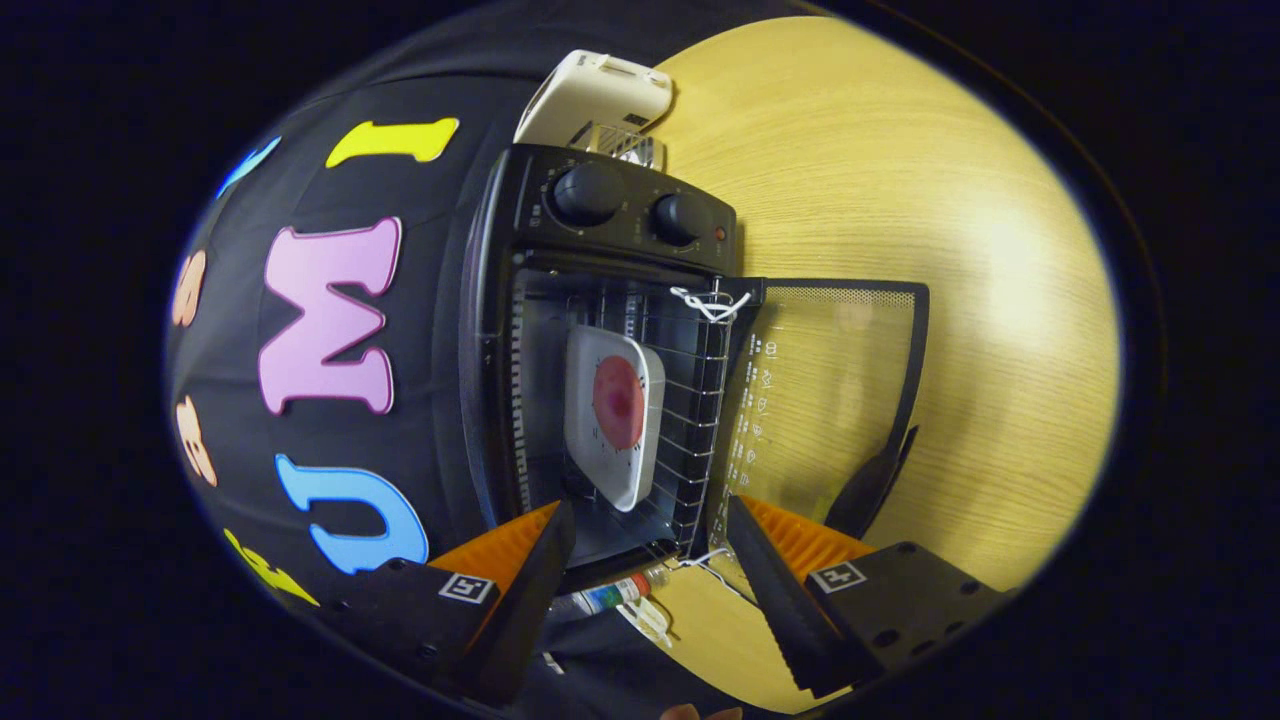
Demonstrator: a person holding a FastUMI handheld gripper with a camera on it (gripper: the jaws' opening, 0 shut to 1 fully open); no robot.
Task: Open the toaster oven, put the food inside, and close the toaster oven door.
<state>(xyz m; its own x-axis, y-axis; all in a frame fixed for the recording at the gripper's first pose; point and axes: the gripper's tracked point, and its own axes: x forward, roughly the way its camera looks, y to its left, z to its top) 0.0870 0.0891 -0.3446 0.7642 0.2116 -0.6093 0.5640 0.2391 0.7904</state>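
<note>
Between our gripper's [650, 560] wide-spread, empty fingers we see the toaster oven [600, 350], its glass door [830, 400] hanging open. The food [619, 402] sits on a white plate [612, 415] on the rack inside. We judge the door rigid, light and hinged; we would push at its free edge.

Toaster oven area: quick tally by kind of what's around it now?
Toaster oven, door open: 1
Control knobs: 2
White plate with food on the rack: 1
White appliance behind the oven: 1
Gripper, jaws open, empty: 1
Total: 6
</note>
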